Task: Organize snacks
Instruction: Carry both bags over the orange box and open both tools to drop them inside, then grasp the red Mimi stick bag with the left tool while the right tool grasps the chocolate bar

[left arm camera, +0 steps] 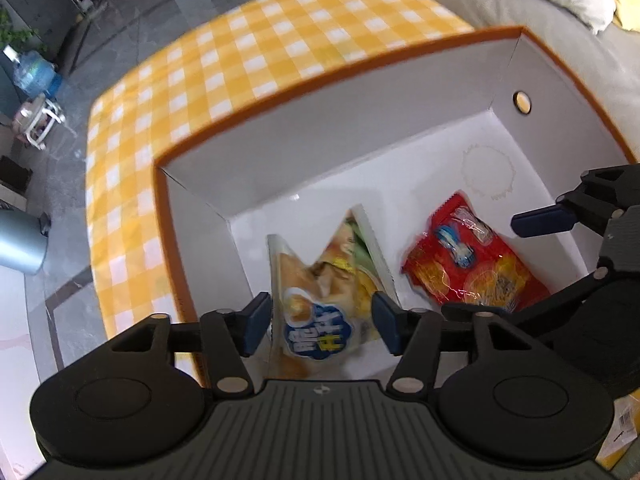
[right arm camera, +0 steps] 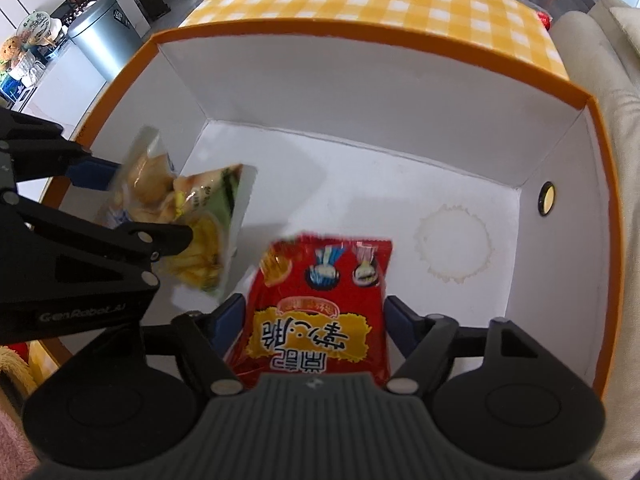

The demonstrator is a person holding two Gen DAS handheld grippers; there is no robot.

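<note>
A white box with an orange rim (left arm camera: 360,120) (right arm camera: 360,100) stands on a yellow checked tablecloth. Both grippers point down into it. My left gripper (left arm camera: 322,326) is open, and a yellow-green snack bag (left arm camera: 320,280) stands crumpled and blurred between its blue pads, loose. My right gripper (right arm camera: 314,326) is open too, with a red snack bag (right arm camera: 320,312) lying between its pads on the box floor. In the left wrist view the red bag (left arm camera: 472,260) lies beside the yellow-green one, under the right gripper (left arm camera: 500,264). The right wrist view shows the left gripper (right arm camera: 132,204) around the yellow-green bag (right arm camera: 200,220).
The box floor bears a round ring stain (right arm camera: 454,244), and a side wall has a small hole (right arm camera: 546,198). The checked tablecloth (left arm camera: 240,60) stretches beyond the box. A pale sofa (right arm camera: 608,120) runs along the right. A metal bin (right arm camera: 100,40) stands on the floor.
</note>
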